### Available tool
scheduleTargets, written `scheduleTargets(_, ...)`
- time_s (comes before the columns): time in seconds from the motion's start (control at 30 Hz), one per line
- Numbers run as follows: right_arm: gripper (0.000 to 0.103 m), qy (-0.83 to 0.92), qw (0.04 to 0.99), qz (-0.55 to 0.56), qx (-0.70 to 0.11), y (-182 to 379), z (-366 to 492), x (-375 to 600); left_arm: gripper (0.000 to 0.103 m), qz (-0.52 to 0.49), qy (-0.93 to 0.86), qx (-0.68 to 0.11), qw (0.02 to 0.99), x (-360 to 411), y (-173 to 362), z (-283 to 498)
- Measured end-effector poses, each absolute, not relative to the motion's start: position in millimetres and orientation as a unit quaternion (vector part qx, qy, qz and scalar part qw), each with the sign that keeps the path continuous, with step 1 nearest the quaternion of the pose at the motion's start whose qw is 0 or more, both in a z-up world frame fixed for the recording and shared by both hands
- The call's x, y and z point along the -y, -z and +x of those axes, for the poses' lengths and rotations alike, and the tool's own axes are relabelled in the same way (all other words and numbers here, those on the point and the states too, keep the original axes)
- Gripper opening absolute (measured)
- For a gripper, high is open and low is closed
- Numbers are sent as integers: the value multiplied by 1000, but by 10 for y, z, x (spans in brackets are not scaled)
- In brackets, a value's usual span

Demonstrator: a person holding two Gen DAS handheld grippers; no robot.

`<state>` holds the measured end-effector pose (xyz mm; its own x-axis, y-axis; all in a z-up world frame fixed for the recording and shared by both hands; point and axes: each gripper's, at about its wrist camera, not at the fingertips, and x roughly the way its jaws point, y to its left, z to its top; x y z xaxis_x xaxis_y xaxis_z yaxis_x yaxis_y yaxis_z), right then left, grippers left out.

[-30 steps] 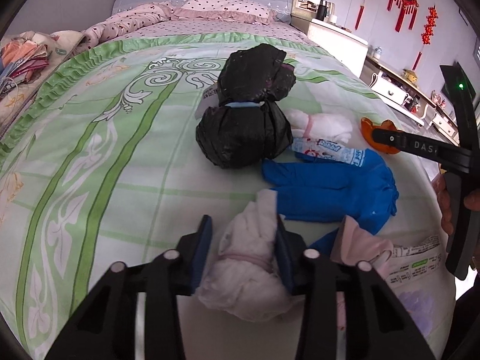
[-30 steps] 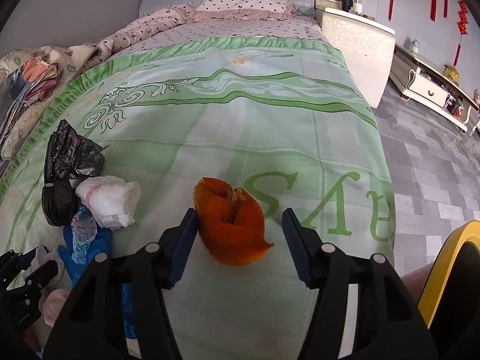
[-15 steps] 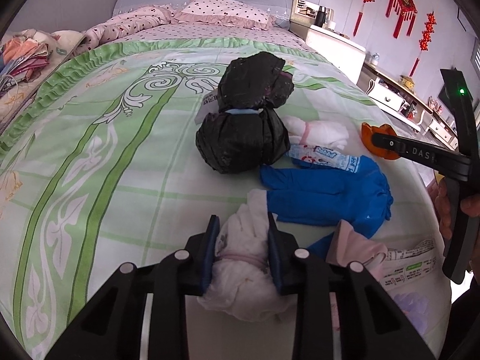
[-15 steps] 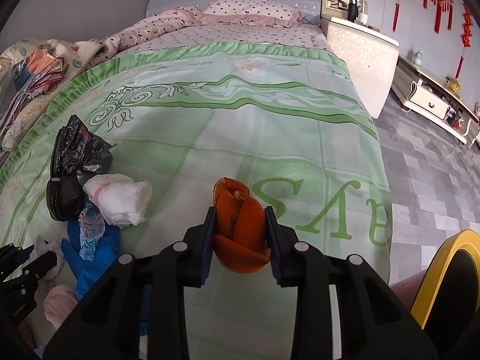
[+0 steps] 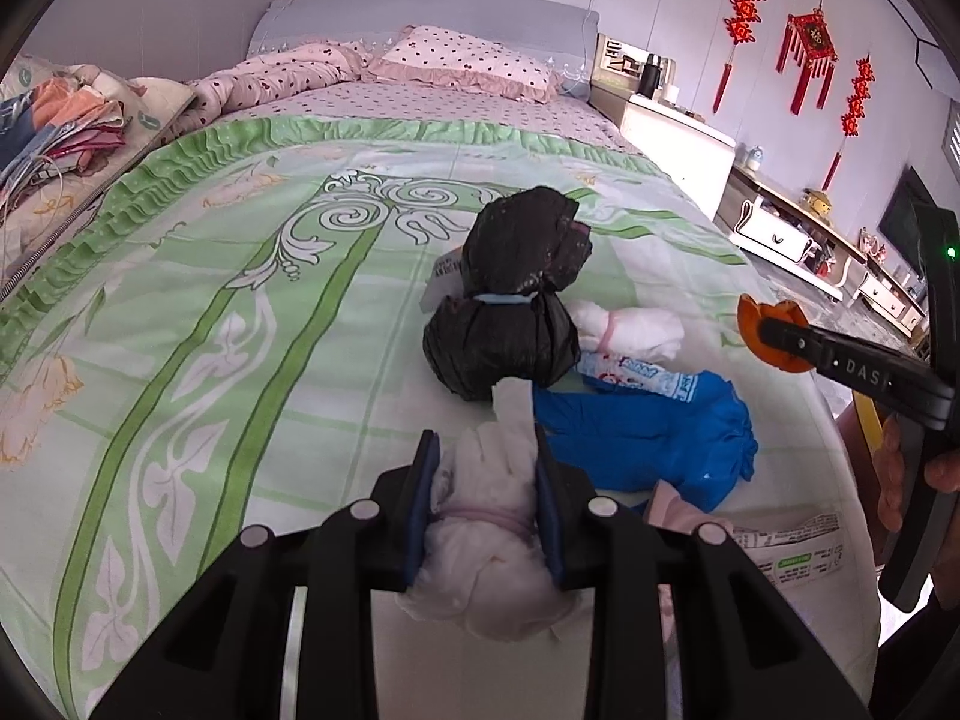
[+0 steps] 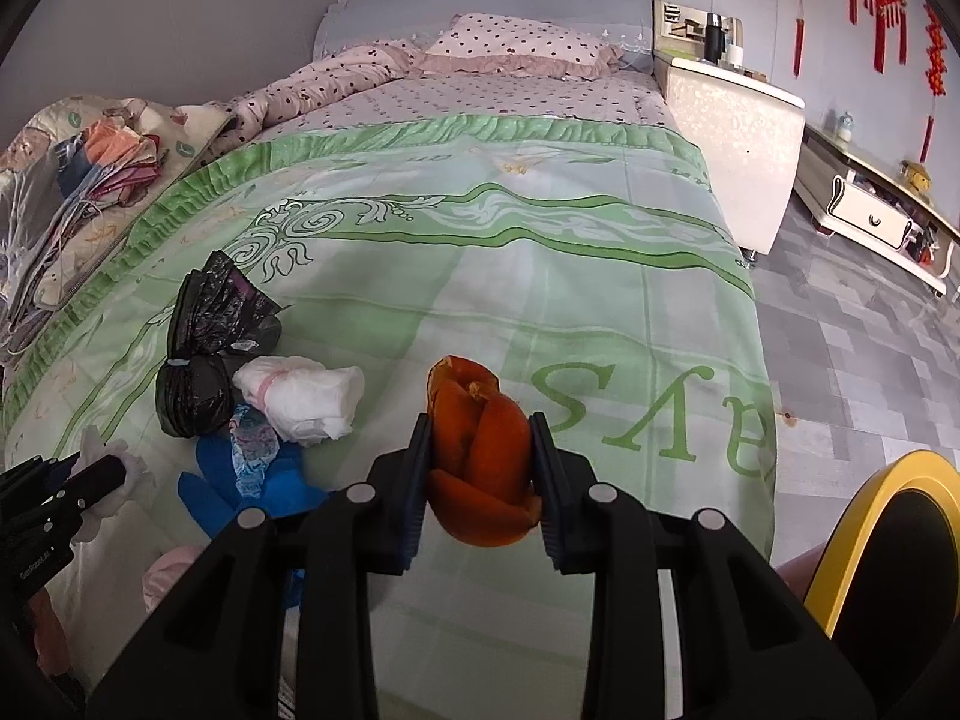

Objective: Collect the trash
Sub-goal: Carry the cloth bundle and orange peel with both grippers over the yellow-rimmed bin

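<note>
My left gripper (image 5: 486, 483) is shut on a white tissue wad (image 5: 489, 516) tied with a pink band, lifted just off the green bedspread (image 5: 240, 324). My right gripper (image 6: 480, 468) is shut on an orange peel (image 6: 480, 462), also raised above the bed. In the left wrist view the right gripper (image 5: 774, 330) shows at the right edge with the peel (image 5: 750, 333) in it. On the bed lie a tied black bag (image 5: 510, 312), a second white wad (image 5: 630, 330), a printed wrapper (image 5: 636, 375) and a blue glove (image 5: 654, 438).
A pink scrap (image 5: 678, 510) and a printed paper label (image 5: 786, 546) lie near the bed's front edge. A yellow-rimmed bin (image 6: 888, 546) stands at the lower right. Pillows and a quilt (image 6: 372, 78) fill the far end; a folded clothes pile (image 5: 66, 126) lies left.
Both grippers closed on their items: the left on the tissue wad, the right on the orange peel. Both then rose a little off the bedspread with them.
</note>
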<state>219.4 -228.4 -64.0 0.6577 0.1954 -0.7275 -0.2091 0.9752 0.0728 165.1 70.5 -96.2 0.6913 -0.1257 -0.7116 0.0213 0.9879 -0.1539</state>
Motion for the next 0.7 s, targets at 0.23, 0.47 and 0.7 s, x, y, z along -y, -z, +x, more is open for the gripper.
scheduleTargets(0.23,30,-102,915,4,-390,479,1955,2437,27,-74,34,-372,925,-710,779,1530)
scheduleTargets(0.47,30,-99,920,12,-378,197,1731,2586,27,-64,28,-350,934,-568,547,1349)
scheduleTargets(0.7,30,-105,923,25,-369,-92,1416,2830,27,-51,40,-350,935,-279,399,1236)
